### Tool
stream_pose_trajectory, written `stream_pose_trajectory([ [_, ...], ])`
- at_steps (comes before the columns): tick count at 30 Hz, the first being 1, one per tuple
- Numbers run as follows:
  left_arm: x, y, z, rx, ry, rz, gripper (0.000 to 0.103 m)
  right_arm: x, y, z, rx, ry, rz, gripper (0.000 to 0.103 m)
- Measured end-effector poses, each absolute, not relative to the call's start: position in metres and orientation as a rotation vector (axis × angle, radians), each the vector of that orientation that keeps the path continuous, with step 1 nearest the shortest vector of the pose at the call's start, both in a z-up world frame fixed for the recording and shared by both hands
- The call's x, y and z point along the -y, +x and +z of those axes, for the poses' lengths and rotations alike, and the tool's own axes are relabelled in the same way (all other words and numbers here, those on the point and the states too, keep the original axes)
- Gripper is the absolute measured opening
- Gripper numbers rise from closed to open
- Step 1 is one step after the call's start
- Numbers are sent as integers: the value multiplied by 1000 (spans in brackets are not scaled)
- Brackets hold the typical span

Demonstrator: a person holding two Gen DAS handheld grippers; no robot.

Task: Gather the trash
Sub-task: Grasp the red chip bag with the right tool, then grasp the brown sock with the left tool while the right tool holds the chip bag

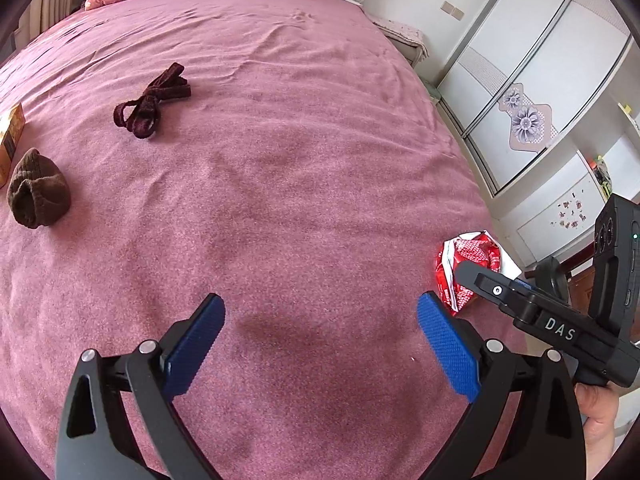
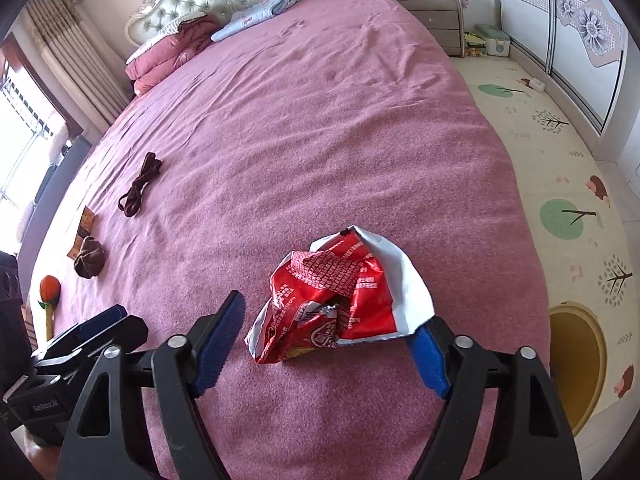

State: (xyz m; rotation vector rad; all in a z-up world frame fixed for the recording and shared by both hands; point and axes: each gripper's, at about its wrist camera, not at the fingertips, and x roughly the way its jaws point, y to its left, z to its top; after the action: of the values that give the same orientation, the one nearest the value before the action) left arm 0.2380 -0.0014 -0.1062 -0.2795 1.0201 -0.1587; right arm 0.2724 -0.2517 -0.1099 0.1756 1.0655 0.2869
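Observation:
A crumpled red and white snack wrapper point(image 2: 340, 292) lies on the pink bed cover point(image 2: 320, 120), close to the bed's right edge. My right gripper point(image 2: 328, 316) is open around it. The left pad point(image 2: 220, 332) stands a little apart from the wrapper, and the wrapper's white flap covers the tip of the right pad point(image 2: 430, 356). My left gripper point(image 1: 322, 304) hangs open over bare cover, with nothing between its fingers. In the left wrist view the wrapper point(image 1: 468, 256) shows to the right, partly behind the right gripper's black body point(image 1: 552, 320).
A dark red strap point(image 1: 154, 104) and a brown knit hat point(image 1: 38, 196) lie on the left of the bed, beside an orange box point(image 1: 10, 136). Folded quilts point(image 2: 168, 52) sit by the headboard. The bed drops to a patterned floor mat point(image 2: 560, 160) on the right.

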Motion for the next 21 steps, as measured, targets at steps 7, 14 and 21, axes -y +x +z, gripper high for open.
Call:
stream_pose_trajectory([
  [7,-20,239,-108,-1010,-298,-132,97,230,272,-107,-1049,116,300,40],
  [14,-53,236,-103,-993,-341,-75,97,201,271,-98,-1041,137,382,37],
  [21,-98,233,-94,-957,-377,8,97,151,270,-93,-1043,118,496,37],
])
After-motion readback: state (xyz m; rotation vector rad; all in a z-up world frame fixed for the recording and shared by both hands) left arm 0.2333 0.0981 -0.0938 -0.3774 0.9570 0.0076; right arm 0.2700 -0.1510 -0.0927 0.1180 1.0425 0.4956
